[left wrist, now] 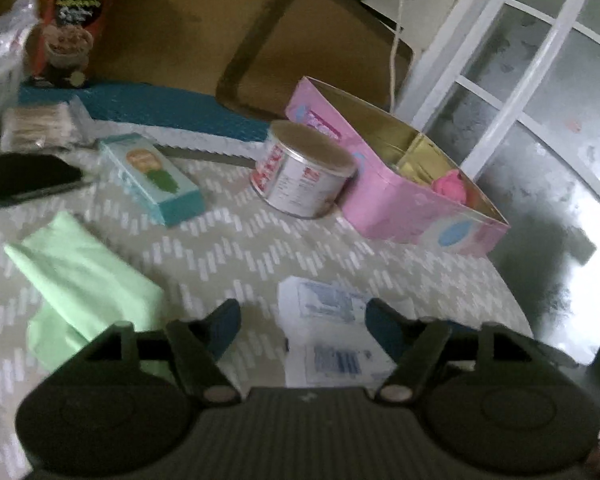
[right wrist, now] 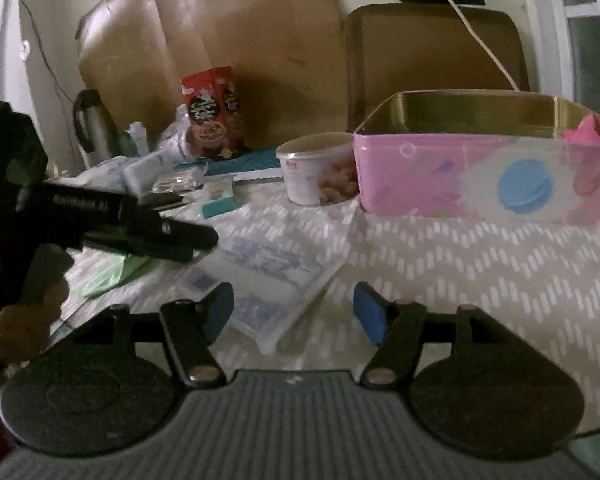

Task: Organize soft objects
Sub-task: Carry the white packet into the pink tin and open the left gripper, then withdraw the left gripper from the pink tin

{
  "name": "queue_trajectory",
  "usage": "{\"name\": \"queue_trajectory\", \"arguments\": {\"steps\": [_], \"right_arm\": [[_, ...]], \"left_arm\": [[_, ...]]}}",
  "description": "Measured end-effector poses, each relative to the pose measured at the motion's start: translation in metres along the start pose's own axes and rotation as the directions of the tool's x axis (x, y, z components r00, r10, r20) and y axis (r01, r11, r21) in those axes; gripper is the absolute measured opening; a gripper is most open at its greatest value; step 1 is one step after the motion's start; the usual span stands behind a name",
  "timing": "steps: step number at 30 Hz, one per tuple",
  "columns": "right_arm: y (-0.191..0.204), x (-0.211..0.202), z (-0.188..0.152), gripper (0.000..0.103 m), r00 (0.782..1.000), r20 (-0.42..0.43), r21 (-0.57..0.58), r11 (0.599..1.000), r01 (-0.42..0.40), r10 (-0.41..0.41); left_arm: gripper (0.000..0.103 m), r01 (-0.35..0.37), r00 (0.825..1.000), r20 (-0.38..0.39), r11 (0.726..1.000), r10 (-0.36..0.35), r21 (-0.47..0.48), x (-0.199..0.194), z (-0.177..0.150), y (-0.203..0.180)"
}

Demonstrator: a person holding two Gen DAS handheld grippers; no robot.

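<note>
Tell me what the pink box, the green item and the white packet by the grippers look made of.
Pink box: probably tin; its inside walls shine gold like metal, its outside is glossy print.
Green item: looks like soft matte cloth or paper, folded, with creases; too blurred to say which.
White packet: seemingly thin plastic film around something soft; slight sheen, blue print.

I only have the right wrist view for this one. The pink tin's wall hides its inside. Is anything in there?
Observer: Yes. The left wrist view shows a pink soft thing in one compartment of the pink tin, beside a gold divider.
Operator: The left gripper is side-on for me. Is it open?
Observer: The left gripper is open and grips nothing. A white packet lies on the cloth-covered table below it.
Operator: And the green cloth?
Observer: The green cloth lies left of that gripper, with no finger on it.
</note>
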State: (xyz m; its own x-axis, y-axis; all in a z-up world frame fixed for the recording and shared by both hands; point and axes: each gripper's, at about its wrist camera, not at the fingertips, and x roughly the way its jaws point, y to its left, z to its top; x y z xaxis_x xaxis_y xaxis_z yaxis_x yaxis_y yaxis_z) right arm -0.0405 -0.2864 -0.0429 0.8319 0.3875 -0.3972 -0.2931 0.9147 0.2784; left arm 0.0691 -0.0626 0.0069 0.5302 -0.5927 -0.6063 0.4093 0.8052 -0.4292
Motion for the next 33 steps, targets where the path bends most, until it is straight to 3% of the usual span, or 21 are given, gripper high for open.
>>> {"name": "queue_trajectory", "arguments": {"steps": [3, 5, 6, 7, 8, 10, 13, 16, 19, 21, 22, 23, 25, 26, 28, 31, 33], "right_arm": [[0.004, 0.005, -0.004, 0.073, 0.998, -0.018, -0.066, 0.996, -0.065, 0.064], [0.013, 0.016, -0.009, 0.073, 0.995, -0.045, -0.117, 0.989, -0.090, 0.085], [0.019, 0.019, -0.012, 0.070, 0.997, -0.024, -0.155, 0.985, -0.070, 0.067], [0.026, 0.023, -0.013, 0.056, 0.999, -0.012, -0.201, 0.979, -0.035, 0.034], [0.029, 0.025, -0.011, 0.056, 1.000, 0.003, -0.229, 0.973, 0.005, -0.005], [0.019, 0.020, -0.002, 0.056, 0.999, 0.046, -0.179, 0.984, 0.015, -0.007], [-0.008, -0.004, 0.021, 0.056, 0.986, 0.165, -0.106, 0.994, 0.037, -0.019], [-0.027, -0.018, 0.046, 0.056, 0.960, 0.270, -0.104, 0.988, 0.113, -0.081], [-0.054, -0.012, 0.068, 0.057, 0.939, 0.307, -0.078, 0.979, 0.190, -0.157], [-0.076, 0.002, 0.077, 0.057, 0.928, 0.308, -0.049, 0.971, 0.235, -0.209], [-0.088, 0.008, 0.080, 0.058, 0.917, 0.306, -0.031, 0.960, 0.280, -0.257], [-0.100, 0.017, 0.082, 0.059, 0.894, 0.305, -0.019, 0.936, 0.351, -0.329], [-0.119, 0.031, 0.085, 0.060, 0.836, 0.249, 0.008, 0.864, 0.504, -0.489], [-0.125, 0.027, 0.082, 0.060, 0.833, 0.237, 0.048, 0.862, 0.505, -0.501], [-0.131, 0.003, 0.073, 0.060, 0.857, 0.280, 0.142, 0.902, 0.409, -0.433], [-0.117, -0.021, 0.056, 0.060, 0.857, 0.334, 0.178, 0.919, 0.351, -0.392], [-0.107, -0.030, 0.045, 0.060, 0.870, 0.351, 0.205, 0.935, 0.290, -0.347]], "left_arm": [[0.069, -0.034, 0.999, -0.005, 0.999, 0.034, 0.037, 0.002, 0.006, -0.007], [0.051, -0.027, 0.998, -0.050, 0.997, 0.030, 0.069, 0.015, 0.005, -0.016], [0.049, -0.030, 0.999, -0.041, 0.994, 0.035, 0.103, 0.020, 0.004, -0.024], [0.049, -0.025, 0.998, -0.059, 0.989, 0.034, 0.147, 0.025, 0.002, -0.032], [0.049, -0.047, 0.996, -0.060, 0.983, 0.058, 0.180, 0.027, 0.002, -0.043], [0.049, -0.064, 0.996, -0.041, 0.976, 0.074, 0.207, 0.026, 0.010, -0.060], [0.049, 0.009, 1.000, 0.006, 0.975, -0.010, 0.223, 0.018, 0.039, -0.079], [0.050, 0.045, 0.996, 0.065, 0.955, -0.067, 0.294, 0.024, 0.070, -0.109], [0.051, 0.066, 0.989, 0.101, 0.939, -0.106, 0.337, 0.046, 0.094, -0.131], [0.057, 0.064, 0.988, 0.112, 0.942, -0.106, 0.330, 0.069, 0.109, -0.141], [0.067, 0.056, 0.989, 0.114, 0.943, -0.099, 0.329, 0.082, 0.116, -0.145], [0.068, 0.045, 0.990, 0.108, 0.941, -0.086, 0.335, 0.099, 0.122, -0.150], [0.063, -0.007, 0.996, 0.091, 0.942, -0.025, 0.336, 0.124, 0.123, -0.158], [0.061, -0.030, 0.997, 0.081, 0.946, 0.004, 0.322, 0.130, 0.122, -0.157], [0.061, 0.011, 0.997, 0.068, 0.954, -0.032, 0.300, 0.121, 0.116, -0.152], [0.064, 0.035, 0.992, 0.102, 0.942, -0.073, 0.333, 0.085, 0.095, -0.146], [0.064, 0.039, 0.990, 0.109, 0.930, -0.085, 0.365, 0.060, 0.076, -0.142]]}}
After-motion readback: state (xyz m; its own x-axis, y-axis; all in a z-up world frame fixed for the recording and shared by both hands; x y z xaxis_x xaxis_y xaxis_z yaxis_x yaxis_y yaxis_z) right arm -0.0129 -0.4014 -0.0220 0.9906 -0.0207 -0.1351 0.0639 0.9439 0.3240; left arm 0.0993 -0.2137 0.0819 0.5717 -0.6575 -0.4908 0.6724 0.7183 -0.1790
